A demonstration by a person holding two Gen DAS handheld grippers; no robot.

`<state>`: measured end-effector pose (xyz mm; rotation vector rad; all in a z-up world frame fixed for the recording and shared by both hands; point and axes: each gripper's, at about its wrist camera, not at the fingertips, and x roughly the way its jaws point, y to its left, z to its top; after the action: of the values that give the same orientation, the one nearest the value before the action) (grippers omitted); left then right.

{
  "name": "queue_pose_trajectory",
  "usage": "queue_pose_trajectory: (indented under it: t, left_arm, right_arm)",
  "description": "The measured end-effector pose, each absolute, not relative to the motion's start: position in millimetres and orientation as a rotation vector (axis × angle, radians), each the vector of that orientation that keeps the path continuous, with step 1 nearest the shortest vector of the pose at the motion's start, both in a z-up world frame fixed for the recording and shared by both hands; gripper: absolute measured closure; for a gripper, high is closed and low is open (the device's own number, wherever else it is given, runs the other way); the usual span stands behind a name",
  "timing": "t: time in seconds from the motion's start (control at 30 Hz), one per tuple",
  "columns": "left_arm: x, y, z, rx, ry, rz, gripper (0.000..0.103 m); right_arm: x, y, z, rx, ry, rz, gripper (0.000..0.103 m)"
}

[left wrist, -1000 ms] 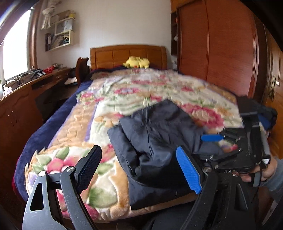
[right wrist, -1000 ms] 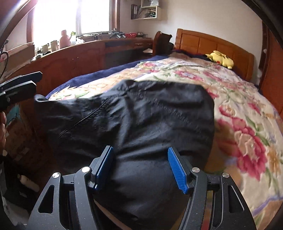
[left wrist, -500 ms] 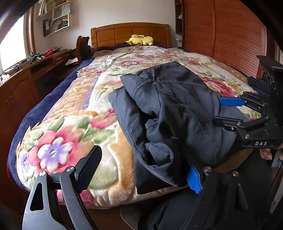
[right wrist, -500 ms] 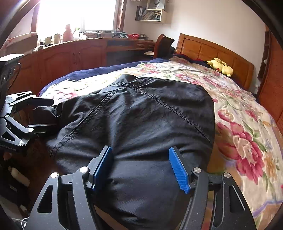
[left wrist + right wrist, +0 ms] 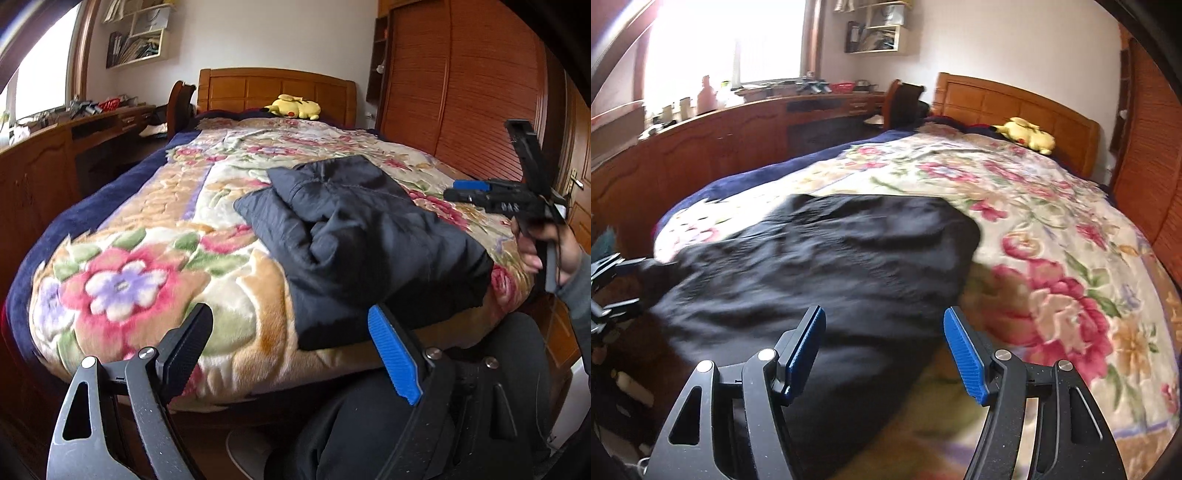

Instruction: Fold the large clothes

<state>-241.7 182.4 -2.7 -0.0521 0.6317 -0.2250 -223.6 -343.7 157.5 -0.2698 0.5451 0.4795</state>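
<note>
Garment (image 5: 365, 240) first: we see a dark, bulky piece of clothing lying folded over on itself at the near end of the bed (image 5: 155, 258), on the floral blanket (image 5: 1052, 236), one edge drooping over the bed's foot. We judge the fold mostly made and this a pause between steps, both tools clear of the cloth. Our left hand-held gripper (image 5: 291, 347) hangs spread wide below the bed edge, nothing between its pads; our right hand-held gripper (image 5: 884, 347) is likewise released and empty, hovering just above the garment's near side. Next move, as we read it: pinch the untidy overhanging hem with both tools, lift evenly, and lay it back over the stack; thick fabric will likely spring open, so grips need to go deep. Right view is motion-blurred, so seams are unclear there. Containers: none on the bed. A wall shelf (image 5: 136, 33) holds books or papers, too small to read; the desk (image 5: 768, 122) by the window carries bottles and clutter. A yellow plush toy (image 5: 293, 107) sits at the headboard.
</note>
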Motion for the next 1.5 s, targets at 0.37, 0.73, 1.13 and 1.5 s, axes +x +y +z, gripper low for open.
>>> queue_pose_trajectory:
  t: [0.37, 0.73, 1.13, 1.5]
  left_arm:
    - [-212.1, 177.1, -33.2, -0.093, 0.67, -0.256, 0.046]
    - [-213.2, 171.2, -41.4, -0.134, 0.64, -0.274, 0.063]
    - [-213.8, 161.2, -41.2, -0.169, 0.645, -0.314, 0.09]
    - [-221.9, 168.3, -13.2, -0.124, 0.565, -0.299, 0.096]
  right_arm:
    - [-121.2, -353.4, 144.6, -0.159, 0.605, 0.456, 0.034]
    - [-30.6, -342.1, 118.3, -0.025, 0.721, 0.489, 0.031]
    - [1.7, -328.4, 97.8, 0.02, 0.857, 0.597, 0.057]
    - [-19.8, -305.0, 118.7, -0.118, 0.713, 0.543, 0.089]
